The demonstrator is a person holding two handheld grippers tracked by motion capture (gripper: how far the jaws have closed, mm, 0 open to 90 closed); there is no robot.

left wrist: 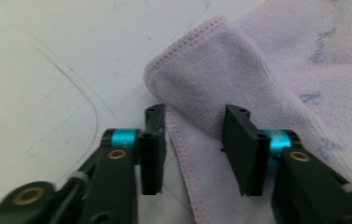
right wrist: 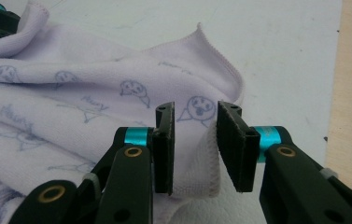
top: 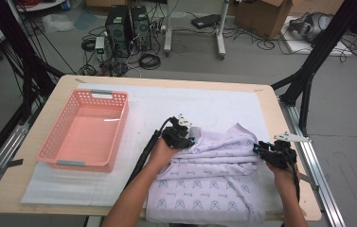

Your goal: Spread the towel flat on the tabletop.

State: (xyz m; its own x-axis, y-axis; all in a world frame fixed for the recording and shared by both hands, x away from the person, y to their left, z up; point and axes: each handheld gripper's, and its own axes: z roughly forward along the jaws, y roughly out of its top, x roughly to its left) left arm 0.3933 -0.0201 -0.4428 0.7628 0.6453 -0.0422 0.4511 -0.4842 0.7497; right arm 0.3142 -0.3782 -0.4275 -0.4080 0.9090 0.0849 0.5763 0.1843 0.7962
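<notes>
Black jaws of the left gripper point(left wrist: 193, 149) stand parted with a gap between them, and a stitched edge of the lilac towel point(top: 214, 170) runs up through that gap; the pads straddle the hem without pressing on it, so nothing is held yet. In the high view this gripper point(top: 182, 136) sits at the towel's far left corner, where the cloth is folded back on itself. The right gripper point(right wrist: 194, 149) is likewise parted, a raised fold of the towel's hem standing between its pads, loose rather than pinched; from above it point(top: 272, 151) lies at the towel's far right corner. What the coming move seems to turn on is that the folded far edge runs crosswise between the two grippers, each claw already at its own end of it, so both only need to close on the hem before lifting or folding. The towel lies at the near right part of the white mat point(top: 133, 123), spreading toward the person. Counted: two grippers, one towel, one pink basket point(top: 55, 142) well apart to the left, standing empty.
</notes>
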